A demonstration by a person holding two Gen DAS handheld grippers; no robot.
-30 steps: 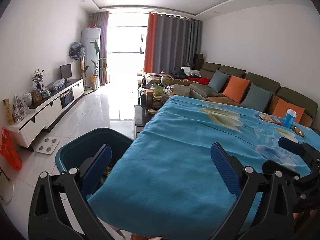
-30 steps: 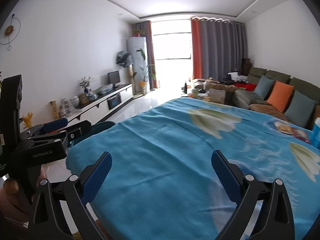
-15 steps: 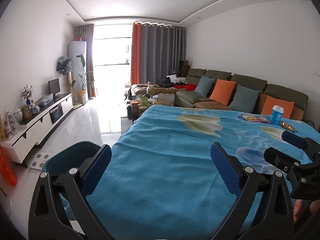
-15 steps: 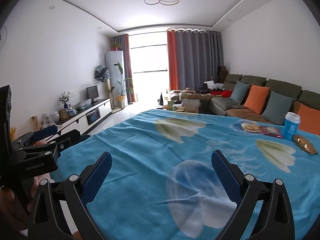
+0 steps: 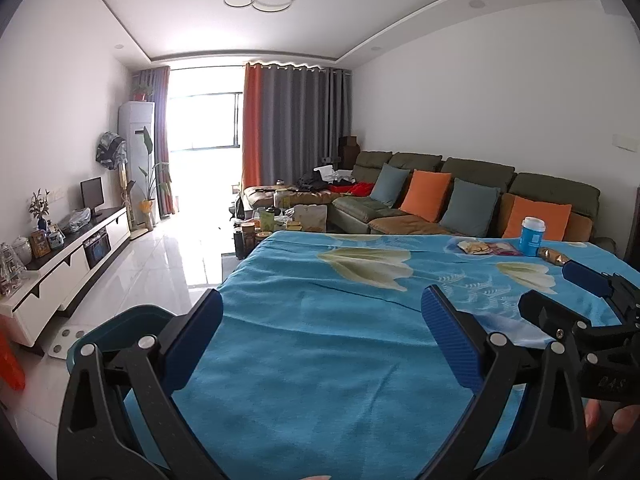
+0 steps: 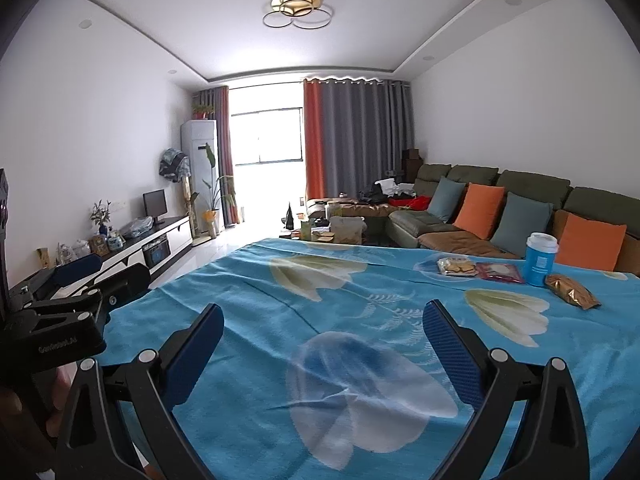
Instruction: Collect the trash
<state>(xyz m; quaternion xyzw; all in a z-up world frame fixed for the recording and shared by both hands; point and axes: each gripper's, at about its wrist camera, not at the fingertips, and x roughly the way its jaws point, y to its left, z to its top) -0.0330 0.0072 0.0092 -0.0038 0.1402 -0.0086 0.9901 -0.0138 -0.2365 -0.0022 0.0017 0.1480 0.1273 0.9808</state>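
Trash lies at the far right of the blue-clothed table (image 6: 320,312): a blue cup with white lid (image 6: 540,259), a gold snack packet (image 6: 573,297), a red wrapper (image 6: 498,273) and a clear cracker pack (image 6: 456,267). The cup (image 5: 531,237) and wrappers (image 5: 486,248) also show in the left wrist view. A teal bin (image 5: 120,332) stands on the floor at the table's left edge. My left gripper (image 5: 320,328) is open and empty above the table's near left part. My right gripper (image 6: 322,340) is open and empty, well short of the trash.
A sofa (image 6: 500,216) with orange and grey cushions runs behind the table on the right. A low cluttered coffee table (image 5: 276,224) stands beyond the far edge. A white TV cabinet (image 5: 68,256) lines the left wall, with tiled floor (image 5: 160,264) between.
Both grippers have tilted up and swung right, away from the bin. The trash at the far right now shows more fully. Both stay open and empty.
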